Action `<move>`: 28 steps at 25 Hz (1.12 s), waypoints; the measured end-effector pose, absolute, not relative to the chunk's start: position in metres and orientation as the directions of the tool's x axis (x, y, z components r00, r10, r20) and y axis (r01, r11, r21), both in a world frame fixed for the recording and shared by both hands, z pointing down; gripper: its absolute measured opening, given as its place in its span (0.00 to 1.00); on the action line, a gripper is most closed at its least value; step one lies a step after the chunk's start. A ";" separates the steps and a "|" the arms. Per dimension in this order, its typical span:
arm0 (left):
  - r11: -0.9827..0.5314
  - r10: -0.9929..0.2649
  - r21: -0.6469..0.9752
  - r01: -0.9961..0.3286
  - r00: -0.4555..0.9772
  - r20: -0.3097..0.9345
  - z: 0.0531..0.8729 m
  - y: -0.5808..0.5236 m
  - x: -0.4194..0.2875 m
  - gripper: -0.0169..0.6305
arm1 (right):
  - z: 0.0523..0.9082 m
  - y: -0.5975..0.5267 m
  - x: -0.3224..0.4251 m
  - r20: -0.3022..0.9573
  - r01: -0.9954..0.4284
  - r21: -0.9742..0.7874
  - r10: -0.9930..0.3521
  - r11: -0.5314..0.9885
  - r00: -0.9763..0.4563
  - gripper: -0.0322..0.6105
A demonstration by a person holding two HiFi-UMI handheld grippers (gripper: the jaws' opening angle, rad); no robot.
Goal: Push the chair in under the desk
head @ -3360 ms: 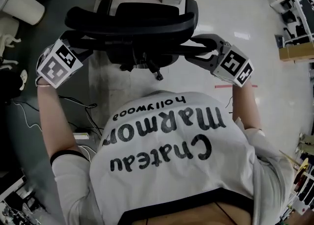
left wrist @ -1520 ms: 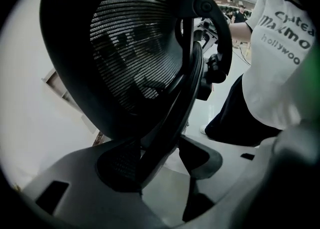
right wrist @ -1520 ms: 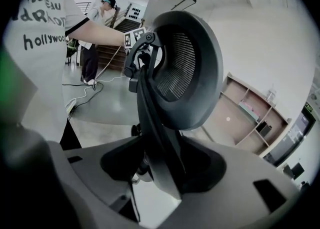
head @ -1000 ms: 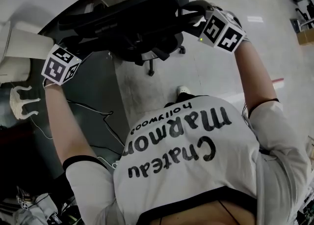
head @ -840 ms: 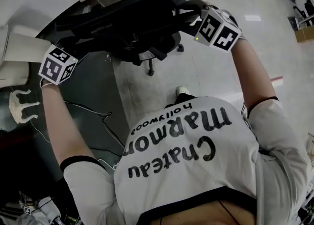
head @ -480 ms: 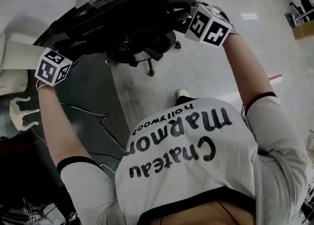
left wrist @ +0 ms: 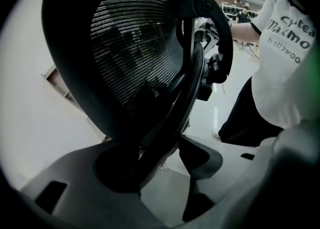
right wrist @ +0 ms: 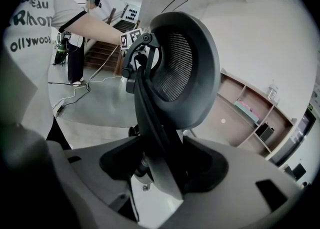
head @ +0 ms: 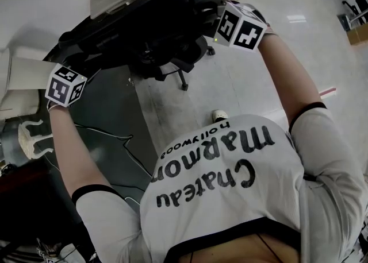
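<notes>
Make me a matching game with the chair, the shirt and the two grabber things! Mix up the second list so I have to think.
Things:
1. chair
2. shirt
3. left gripper
4. right gripper

Colours and places:
A. white with big black letters
B. jaws either side of the chair back's edge, on the dark mat's side
C. black, with a mesh back
D. jaws either side of the chair back's other edge, on the pale shiny floor's side

Pairs: 1-C, 2-A, 3-B, 4-D.
</notes>
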State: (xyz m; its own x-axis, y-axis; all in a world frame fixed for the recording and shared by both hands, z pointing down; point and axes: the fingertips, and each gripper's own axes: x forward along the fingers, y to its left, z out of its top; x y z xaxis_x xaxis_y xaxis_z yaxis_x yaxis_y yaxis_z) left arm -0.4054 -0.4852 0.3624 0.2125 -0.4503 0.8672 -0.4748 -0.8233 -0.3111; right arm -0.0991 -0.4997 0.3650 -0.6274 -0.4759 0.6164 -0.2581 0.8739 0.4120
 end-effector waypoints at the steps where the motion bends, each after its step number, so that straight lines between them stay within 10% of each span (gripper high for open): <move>1: -0.822 -0.451 -0.312 -0.477 0.210 0.867 0.363 -0.486 -0.406 0.41 | 0.366 -0.501 -0.100 0.614 -0.255 0.414 -0.475 0.874 -0.630 0.45; 28: -0.798 -0.432 -0.287 -0.529 0.172 0.885 0.372 -0.498 -0.409 0.42 | 0.403 -0.544 -0.099 0.656 -0.138 0.517 -0.495 0.845 -0.570 0.36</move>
